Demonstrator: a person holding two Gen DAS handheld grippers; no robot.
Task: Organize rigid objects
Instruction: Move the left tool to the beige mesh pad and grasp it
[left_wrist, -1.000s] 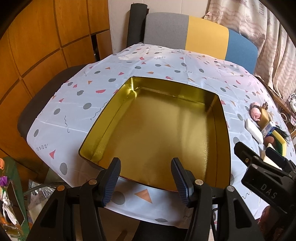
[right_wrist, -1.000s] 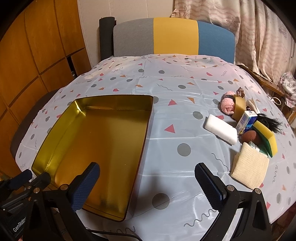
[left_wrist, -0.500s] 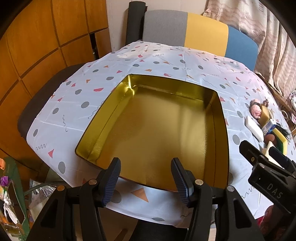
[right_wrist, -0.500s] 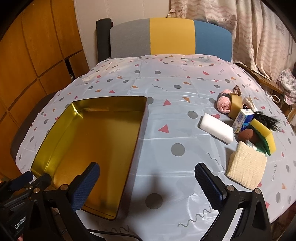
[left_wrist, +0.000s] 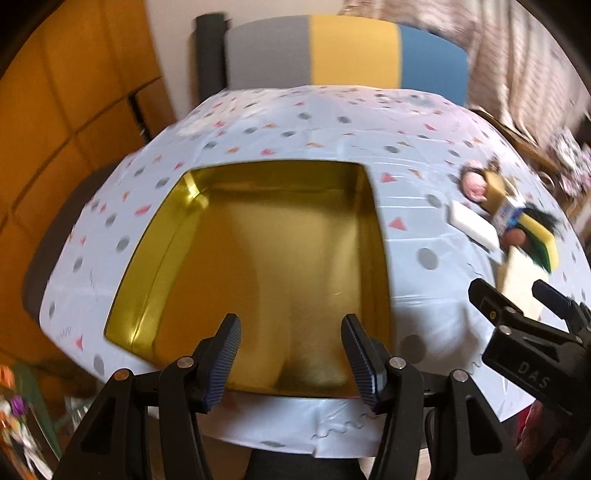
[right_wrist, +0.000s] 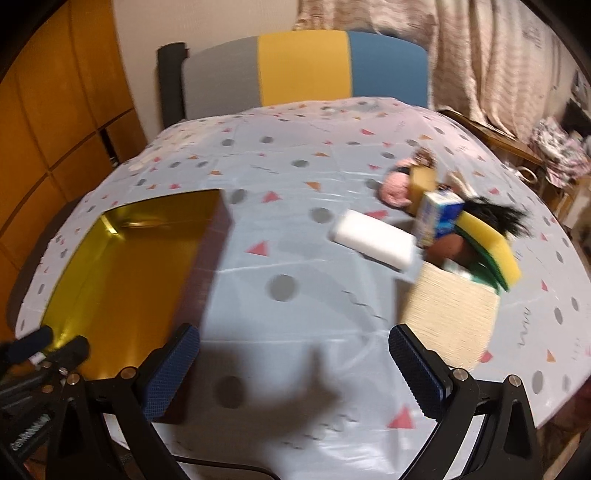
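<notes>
A shallow gold tin tray (left_wrist: 258, 251), rectangular, shiny inside and with nothing in it, lies on the left part of the tabletop (right_wrist: 295, 258), which wears a pale cloth printed with grey dots and red triangles. At the right edge lies a cluster: a white block (right_wrist: 373, 242), a yellow-green sponge (right_wrist: 487, 251), a small blue-white carton (right_wrist: 437, 218), a pink plush toy (right_wrist: 397, 186) and a cream woven cloth (right_wrist: 447, 314). The left gripper (left_wrist: 291, 354) hangs over the tray's near edge, jaws partly apart and holding nothing. The right gripper (right_wrist: 295, 369) has its jaws wide apart, also holding nothing.
</notes>
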